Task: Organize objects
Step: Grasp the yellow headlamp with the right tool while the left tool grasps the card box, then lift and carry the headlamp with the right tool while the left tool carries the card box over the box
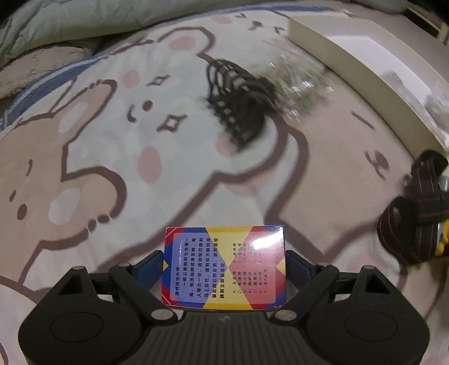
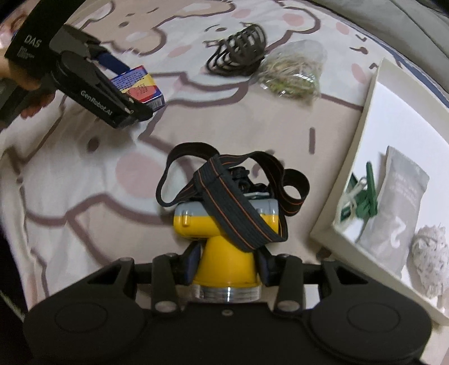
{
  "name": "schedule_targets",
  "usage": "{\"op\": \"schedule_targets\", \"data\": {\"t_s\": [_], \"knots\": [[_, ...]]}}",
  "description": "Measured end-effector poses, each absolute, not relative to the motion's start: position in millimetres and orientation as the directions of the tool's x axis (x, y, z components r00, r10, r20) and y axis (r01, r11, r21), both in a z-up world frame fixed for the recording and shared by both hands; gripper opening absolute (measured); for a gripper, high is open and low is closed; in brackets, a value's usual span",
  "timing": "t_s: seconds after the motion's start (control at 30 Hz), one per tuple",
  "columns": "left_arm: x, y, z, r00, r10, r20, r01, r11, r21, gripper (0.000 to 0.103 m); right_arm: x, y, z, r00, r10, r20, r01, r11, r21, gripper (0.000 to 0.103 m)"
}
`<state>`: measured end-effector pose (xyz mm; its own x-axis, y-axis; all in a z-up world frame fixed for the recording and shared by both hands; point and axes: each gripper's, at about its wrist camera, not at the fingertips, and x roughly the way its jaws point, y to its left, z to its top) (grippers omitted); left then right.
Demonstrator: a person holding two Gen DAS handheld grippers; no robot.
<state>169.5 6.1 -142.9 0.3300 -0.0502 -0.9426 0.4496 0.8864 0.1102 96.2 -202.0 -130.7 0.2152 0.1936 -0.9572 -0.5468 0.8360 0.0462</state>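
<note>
My left gripper [image 1: 224, 262] is shut on a colourful card box [image 1: 224, 266], held just above the cartoon bedsheet [image 1: 112, 168]; gripper and box [image 2: 139, 85] also show at the upper left of the right wrist view. My right gripper [image 2: 228, 258] is shut on a yellow headlamp [image 2: 224, 247] with a black elastic strap [image 2: 233, 202]; its strap shows at the right edge of the left wrist view [image 1: 421, 213]. A white tray [image 2: 350, 168] lies to the right, holding a grey pouch [image 2: 393, 213], a green clip [image 2: 367, 193] and a white string ball [image 2: 429, 258].
A black mesh muzzle [image 2: 241, 50] and a clear bag of rubber bands [image 2: 291, 73] lie on the sheet further ahead; both show blurred in the left wrist view, the muzzle [image 1: 238, 98] left of the bag [image 1: 297, 81]. A folded duvet [image 1: 112, 22] borders the far side.
</note>
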Motion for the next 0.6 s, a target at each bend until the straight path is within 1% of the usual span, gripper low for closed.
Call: {"op": "schedule_targets", "data": {"t_s": [0.2,0.3,0.4,0.6], "knots": [[166,0,-147,0.315,-0.020,-0.949,0.461,0.877,0.135,0.091,89,-200,-134,0.206,0.172,-0.963,-0.570,0.821,0.025,0.043],[168,-1,-152,0.308,-0.007,-0.951,0.472,0.869,0.147,0.091,91,-194,-139,0.215,0.138,-0.967,-0.574,0.819,-0.011,0.043],[170,1,-153,0.299,-0.021,-0.954,0.472,0.872,0.128,0.091,94,-190,-143,0.223,0.114,-0.968,-0.574,0.818,-0.035,0.043],[170,7,-146,0.319,-0.050,-0.946,0.438,0.893,0.101,0.090,96,-195,-141,0.263,0.134,-0.956,-0.543,0.839,-0.032,0.043]]}}
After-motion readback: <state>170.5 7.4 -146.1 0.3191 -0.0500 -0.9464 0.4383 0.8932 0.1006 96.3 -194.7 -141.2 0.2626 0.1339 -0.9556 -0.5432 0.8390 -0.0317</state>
